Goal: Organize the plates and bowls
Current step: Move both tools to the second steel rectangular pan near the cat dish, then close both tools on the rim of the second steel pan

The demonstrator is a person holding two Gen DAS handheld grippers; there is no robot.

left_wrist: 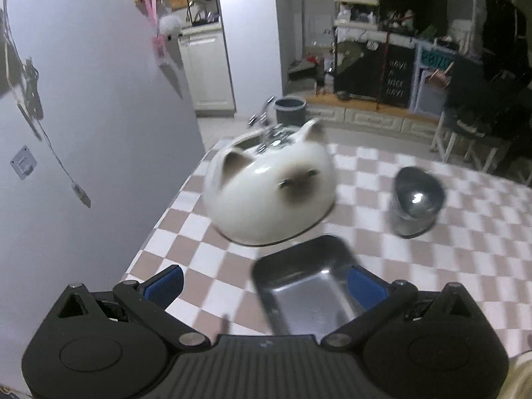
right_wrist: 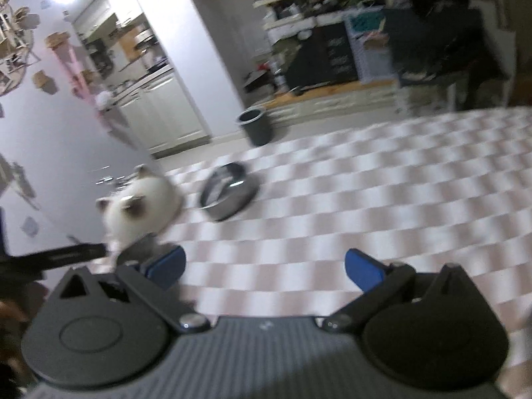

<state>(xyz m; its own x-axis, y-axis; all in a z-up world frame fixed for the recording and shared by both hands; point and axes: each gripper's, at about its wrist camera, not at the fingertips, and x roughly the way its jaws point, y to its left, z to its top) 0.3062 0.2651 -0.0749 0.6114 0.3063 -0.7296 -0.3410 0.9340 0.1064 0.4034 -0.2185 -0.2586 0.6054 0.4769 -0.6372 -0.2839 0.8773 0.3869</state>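
The left gripper [left_wrist: 266, 286] stands wide apart with its blue pads spread, hovering low over a small rectangular steel tray [left_wrist: 306, 286] that lies on the checked tablecloth [left_wrist: 432, 266] near the table's front edge. The tray sits between the pads but nearer the right-hand one; I cannot tell whether that pad touches its rim. To take it well, I would centre the gripper so one pad drops inside the tray wall and the other outside, then close on the wall rather than straddle the whole tray, since thin steel on cloth is likely to skate away if nudged.

The right gripper [right_wrist: 266, 266] is likewise released and empty, held above bare cloth, well apart from any dish.

Just beyond the tray, towards the table's left edge by the wall, stands a round white ceramic holder shaped like a cat [left_wrist: 269, 189], with metal cutlery [left_wrist: 272, 136] poking from its top. To its right, further from the wall, is a dark grey bowl on a raised foot [left_wrist: 415, 199], tilted towards the camera. In the right wrist view it looks more like a shallow steel dish, though motion blur makes that unsure.

The cloth is pink-and-white checks and lies flat. Past the far edge are a tiled floor, a grey bin [left_wrist: 290, 109], white cupboards and cluttered dark shelving; the pale wall at left carries hanging ornaments.
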